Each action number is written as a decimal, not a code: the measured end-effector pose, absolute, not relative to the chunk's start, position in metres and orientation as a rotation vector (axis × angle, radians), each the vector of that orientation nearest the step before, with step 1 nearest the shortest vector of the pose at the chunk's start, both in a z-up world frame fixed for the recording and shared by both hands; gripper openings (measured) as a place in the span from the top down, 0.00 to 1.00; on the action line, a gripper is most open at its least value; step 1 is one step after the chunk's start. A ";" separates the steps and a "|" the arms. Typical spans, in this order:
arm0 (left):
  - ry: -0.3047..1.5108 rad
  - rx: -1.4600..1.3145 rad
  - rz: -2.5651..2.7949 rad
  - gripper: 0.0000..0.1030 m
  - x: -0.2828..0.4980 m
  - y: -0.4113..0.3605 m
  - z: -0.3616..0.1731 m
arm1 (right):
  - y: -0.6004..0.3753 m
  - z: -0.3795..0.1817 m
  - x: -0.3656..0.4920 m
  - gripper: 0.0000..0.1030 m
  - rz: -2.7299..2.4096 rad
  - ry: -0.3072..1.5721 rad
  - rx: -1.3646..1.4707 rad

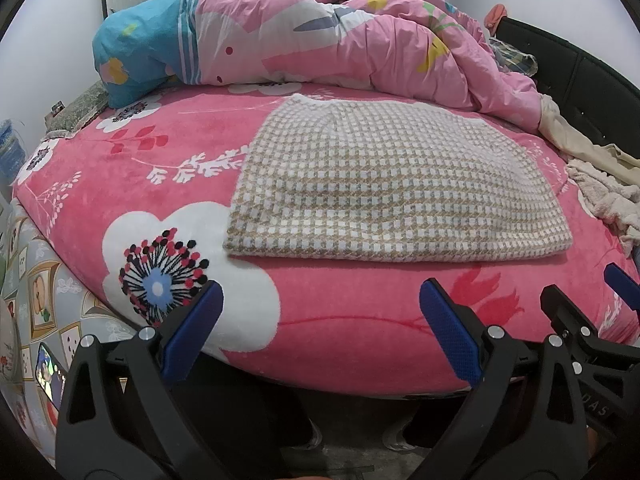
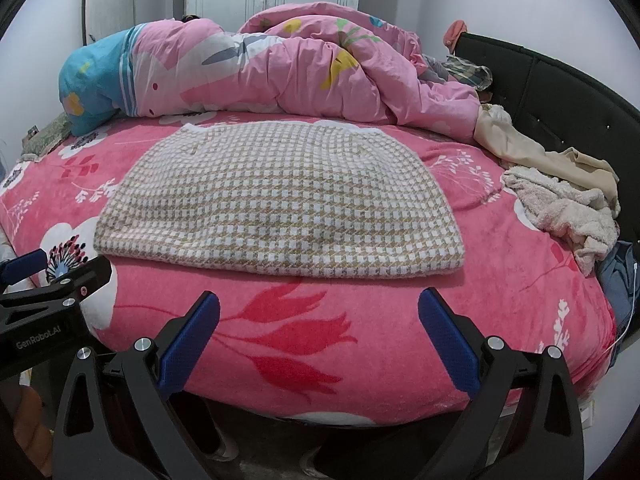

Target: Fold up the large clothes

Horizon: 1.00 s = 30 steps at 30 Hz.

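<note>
Two grippers are hanging at the near bed edge, the left gripper (image 1: 320, 320) and right gripper (image 2: 319, 320) both spread wide and holding nothing; ahead of them the checked garment (image 2: 280, 200) is lying folded flat, so little seems left

The pink duvet (image 2: 280, 68) is covering the far part of the bed (image 2: 360, 340), so the sheet under it is not showing. In the right wrist view the left gripper (image 2: 56, 268) is being cut by the left edge. A small lit screen (image 1: 50, 372) at the lower left is too blurred to read. The blue cloth (image 2: 620, 280) is running out of view at the right edge.
</note>
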State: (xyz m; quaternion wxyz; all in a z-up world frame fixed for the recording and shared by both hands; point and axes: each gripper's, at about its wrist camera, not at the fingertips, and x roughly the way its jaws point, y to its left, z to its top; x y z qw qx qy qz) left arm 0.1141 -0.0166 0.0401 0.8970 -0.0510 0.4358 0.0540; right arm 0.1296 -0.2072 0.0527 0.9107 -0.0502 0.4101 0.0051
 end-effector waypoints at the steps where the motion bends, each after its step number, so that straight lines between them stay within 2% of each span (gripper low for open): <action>1: 0.903 -0.106 0.111 0.08 0.114 -0.017 0.040 | -0.206 0.053 0.130 0.06 0.011 0.845 -0.105; 30: 0.963 -0.109 0.107 0.08 0.122 -0.019 0.024 | -0.211 0.034 0.133 0.06 0.013 0.883 -0.105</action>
